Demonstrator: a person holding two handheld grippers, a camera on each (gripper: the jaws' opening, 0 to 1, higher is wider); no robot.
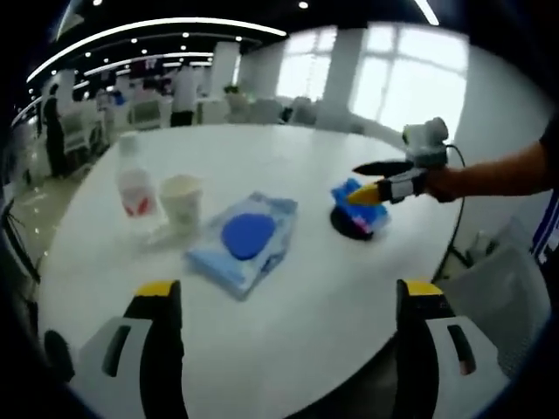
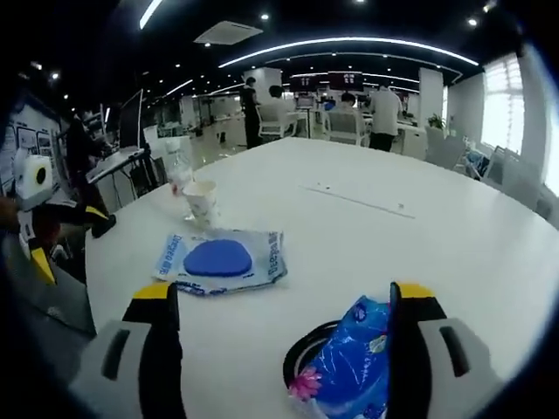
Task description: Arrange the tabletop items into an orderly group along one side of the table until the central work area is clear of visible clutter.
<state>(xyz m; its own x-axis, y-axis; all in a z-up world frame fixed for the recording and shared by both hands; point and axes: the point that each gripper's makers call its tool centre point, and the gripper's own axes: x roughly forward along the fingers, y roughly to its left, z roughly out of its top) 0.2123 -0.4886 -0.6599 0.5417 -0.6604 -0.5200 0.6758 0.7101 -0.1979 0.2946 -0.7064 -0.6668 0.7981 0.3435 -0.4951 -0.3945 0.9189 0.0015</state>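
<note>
Left gripper view: my left gripper (image 1: 284, 305) wide, empty, at table (image 1: 288, 349) edge. Wipes pack (image 1: 244, 237) central; cup (image 1: 182, 201), bottle (image 1: 134, 185) just beyond. Right gripper (image 2: 284, 305) wide around blue packet (image 2: 354, 362).

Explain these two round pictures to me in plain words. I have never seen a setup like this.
A person holds a two-jaw gripper in each hand, and each gripper carries a fisheye camera looking out along its jaws. In the left gripper view, the left gripper is open over a white table. On the table are a plastic bottle, a paper cup, a wet-wipes pack and a small blue packet lying on a dark round thing. The right gripper reaches towards that packet. In the right gripper view, its jaws stand open around the packet, which still rests on the table.
</note>
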